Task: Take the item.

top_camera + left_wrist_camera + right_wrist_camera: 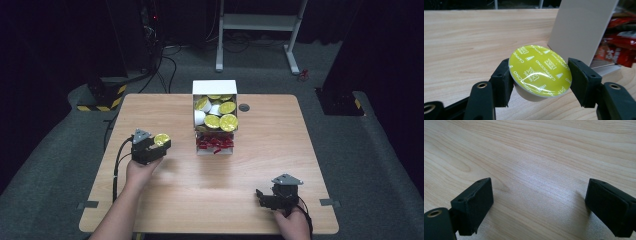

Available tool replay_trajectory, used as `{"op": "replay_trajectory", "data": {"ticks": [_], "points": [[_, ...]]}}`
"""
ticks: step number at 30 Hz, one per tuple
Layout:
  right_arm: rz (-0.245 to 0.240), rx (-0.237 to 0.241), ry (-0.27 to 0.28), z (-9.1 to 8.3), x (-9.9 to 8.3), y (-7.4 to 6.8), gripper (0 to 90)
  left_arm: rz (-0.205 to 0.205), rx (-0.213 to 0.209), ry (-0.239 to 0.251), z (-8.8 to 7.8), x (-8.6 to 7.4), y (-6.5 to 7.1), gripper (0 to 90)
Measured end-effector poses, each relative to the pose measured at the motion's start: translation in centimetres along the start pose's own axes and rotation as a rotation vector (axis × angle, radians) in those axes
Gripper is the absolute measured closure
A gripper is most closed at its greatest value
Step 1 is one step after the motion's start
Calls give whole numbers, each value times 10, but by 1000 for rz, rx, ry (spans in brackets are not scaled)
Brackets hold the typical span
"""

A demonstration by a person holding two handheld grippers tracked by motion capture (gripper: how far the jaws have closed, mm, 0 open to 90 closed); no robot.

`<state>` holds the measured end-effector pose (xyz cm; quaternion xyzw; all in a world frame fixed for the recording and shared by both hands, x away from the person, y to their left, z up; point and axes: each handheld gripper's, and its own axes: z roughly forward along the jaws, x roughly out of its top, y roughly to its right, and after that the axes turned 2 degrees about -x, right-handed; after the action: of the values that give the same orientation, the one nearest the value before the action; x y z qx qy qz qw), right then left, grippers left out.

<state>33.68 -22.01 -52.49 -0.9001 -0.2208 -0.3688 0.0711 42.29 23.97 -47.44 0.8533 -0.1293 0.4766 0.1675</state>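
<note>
My left gripper point(159, 142) is shut on a coffee capsule point(539, 72) with a yellow-green foil lid printed CAPPUCCINO, held above the table's left side; the same capsule point(161, 139) shows at the gripper's tip in the high view. A white box point(215, 111) at the table's middle back holds several more yellow-lidded and white capsules. Its white side wall point(580, 27) rises just right of the held capsule. My right gripper point(261, 196) rests low near the front right edge, and in its own view the right gripper point(539, 206) stands open over bare wood.
Red sachets point(215, 144) fill a small tray in front of the white box; they show as red packets point(619, 47) in the left gripper view. A round grey cable port point(244, 107) sits right of the box. The wooden table point(260, 165) has bare room between the grippers.
</note>
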Motion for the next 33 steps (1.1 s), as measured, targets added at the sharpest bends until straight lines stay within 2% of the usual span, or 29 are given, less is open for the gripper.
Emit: {"op": "replay_trajectory", "data": {"ticks": [3,5,8,12,15,24,27,30,33], "points": [[0,0,0,0,0,0,79,0,10,-17,6,-3,1,408],[1,-1,-1,0,0,0,79,-15,5,-28,10,-6,1,408],[0,0,0,0,0,0,79,-1,17,-56,15,-11,1,408],[0,0,0,0,0,0,79,-10,15,-72,20,-16,1,408],[0,0,0,0,0,0,79,-18,15,-79,22,-19,2,408],[-1,1,0,0,0,0,79,0,17,-109,29,-24,5,408],[2,2,-2,0,0,-1,80,-12,24,-122,31,-25,5,408],[2,2,-2,0,0,-1,79,5,42,-143,32,-26,4,408],[2,2,-2,0,0,-1,80,-5,46,-155,34,-27,4,408]]}}
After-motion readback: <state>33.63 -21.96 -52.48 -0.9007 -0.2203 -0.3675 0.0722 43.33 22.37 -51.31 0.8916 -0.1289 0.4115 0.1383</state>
